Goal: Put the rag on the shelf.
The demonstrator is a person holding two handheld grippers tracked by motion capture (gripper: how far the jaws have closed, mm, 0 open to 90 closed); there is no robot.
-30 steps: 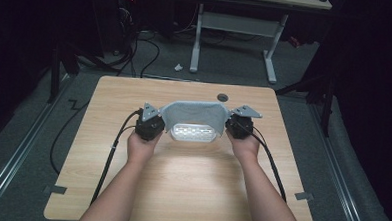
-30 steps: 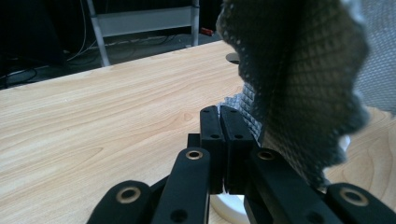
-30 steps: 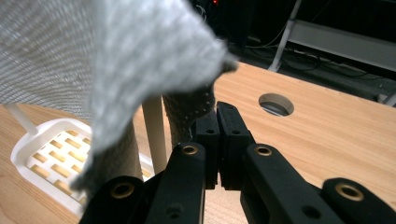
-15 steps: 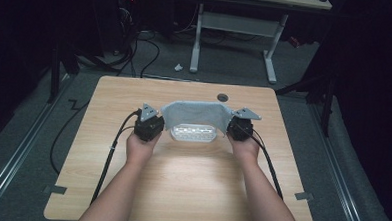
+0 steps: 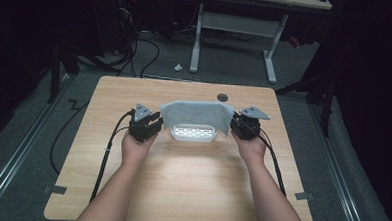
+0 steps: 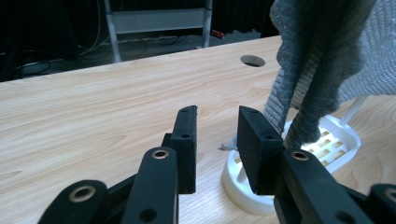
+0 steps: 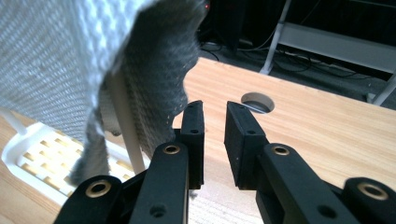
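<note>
A white slatted rack (image 5: 193, 133) with a perforated base stands on the wooden desk (image 5: 180, 185), a little behind its middle, and a grey knitted cloth (image 5: 196, 112) is draped over its upright frame, hanging down at both ends so that the lit base shows beneath it. In the left gripper view the cloth (image 6: 322, 70) falls in folds onto the rack's rounded white rim (image 6: 243, 179), and in the right gripper view the cloth (image 7: 70, 60) hangs beside a thin white post above the slatted tray (image 7: 42, 158); whether anything else lies in the tray cannot be told. A round cable hole (image 5: 222, 97) sits in the desk just behind the rack. The person's forearms come in from the near edge, one hand on each side of the rack. The left hand-held gripper (image 5: 144, 124) sits just beside the cloth's left end, its jaws parted with a clear gap and nothing between them; in its own view the left hand-held gripper (image 6: 212, 140) has the cloth beside its right jaw, not in the gap. The right hand-held gripper (image 5: 244, 123) sits at the cloth's right end, likewise spread with an empty gap; in its own view the right hand-held gripper (image 7: 214, 135) has the cloth's edge hanging just beside its left jaw.
</note>
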